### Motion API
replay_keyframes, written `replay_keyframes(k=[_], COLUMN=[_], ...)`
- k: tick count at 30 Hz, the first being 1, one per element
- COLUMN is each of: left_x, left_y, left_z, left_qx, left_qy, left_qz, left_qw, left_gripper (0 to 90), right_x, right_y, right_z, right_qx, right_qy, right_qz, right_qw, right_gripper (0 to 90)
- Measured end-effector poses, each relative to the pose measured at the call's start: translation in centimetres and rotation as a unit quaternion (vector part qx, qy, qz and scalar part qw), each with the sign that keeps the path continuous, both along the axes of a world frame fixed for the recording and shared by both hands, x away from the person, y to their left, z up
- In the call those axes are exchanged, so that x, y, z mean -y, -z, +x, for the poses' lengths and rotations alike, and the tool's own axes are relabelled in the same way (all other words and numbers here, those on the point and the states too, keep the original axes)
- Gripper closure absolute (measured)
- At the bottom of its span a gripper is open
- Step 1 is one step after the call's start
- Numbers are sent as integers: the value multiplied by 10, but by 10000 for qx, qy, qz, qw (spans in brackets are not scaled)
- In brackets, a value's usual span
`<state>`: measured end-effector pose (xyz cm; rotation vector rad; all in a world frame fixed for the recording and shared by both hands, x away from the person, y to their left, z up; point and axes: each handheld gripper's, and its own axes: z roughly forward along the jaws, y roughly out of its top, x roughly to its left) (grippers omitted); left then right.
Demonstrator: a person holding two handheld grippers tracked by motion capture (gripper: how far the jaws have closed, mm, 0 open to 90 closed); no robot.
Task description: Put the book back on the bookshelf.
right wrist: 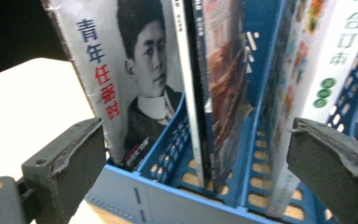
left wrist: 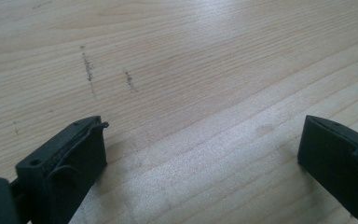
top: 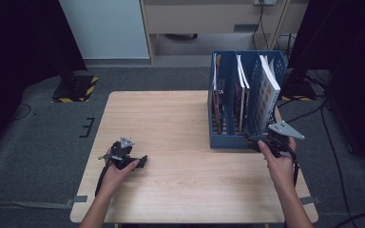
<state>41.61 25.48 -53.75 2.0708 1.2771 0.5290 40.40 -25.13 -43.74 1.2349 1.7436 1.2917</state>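
A blue file rack (top: 228, 141) stands on the right half of the wooden table (top: 171, 118), with several upright slots. It holds a thick white book (top: 267, 90) in the right slot and thinner magazines (top: 241, 90) in the others. My right gripper (top: 253, 141) is at the rack's front wall, open. In the right gripper view its jaws (right wrist: 196, 154) stand wide apart before the rack (right wrist: 168, 200), facing a grey portrait magazine (right wrist: 121, 70), a colourful magazine (right wrist: 219, 84) and the white book (right wrist: 326, 84). My left gripper (top: 141, 161) rests low at the table's front left, open (left wrist: 200, 140) over bare wood (left wrist: 191, 56).
The table's left and front edges are close to my left hand. On the grey floor, a stand base with yellow-black stripes (top: 76, 88) sits at the back left. Cables (top: 313, 111) run on the right, and dark curtains hang on both sides.
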Motion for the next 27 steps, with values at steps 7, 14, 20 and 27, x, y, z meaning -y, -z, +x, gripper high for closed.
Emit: replay_keyframes(k=[7, 14, 20, 27], left_x=[0, 0, 0, 0], left_y=[0, 0, 0, 0], left_z=[0, 0, 0, 0], left_qx=[-14, -17, -18, -19], left_qy=[10, 15, 12, 5], left_qz=[12, 7, 8, 6], left_qw=[10000, 10000, 10000, 10000], left_gripper=[0, 0, 0, 0], right_x=[-9, -17, -26, -47], right_y=[7, 9, 10, 7], right_z=[-4, -6, -11, -16], right_qx=[-80, -125, -175, -286], right_qy=[-142, -299, -434, -734], right_qz=[21, 48, 25, -52], right_qw=[9999, 9995, 9989, 9969], right_gripper=[50, 51, 54, 55])
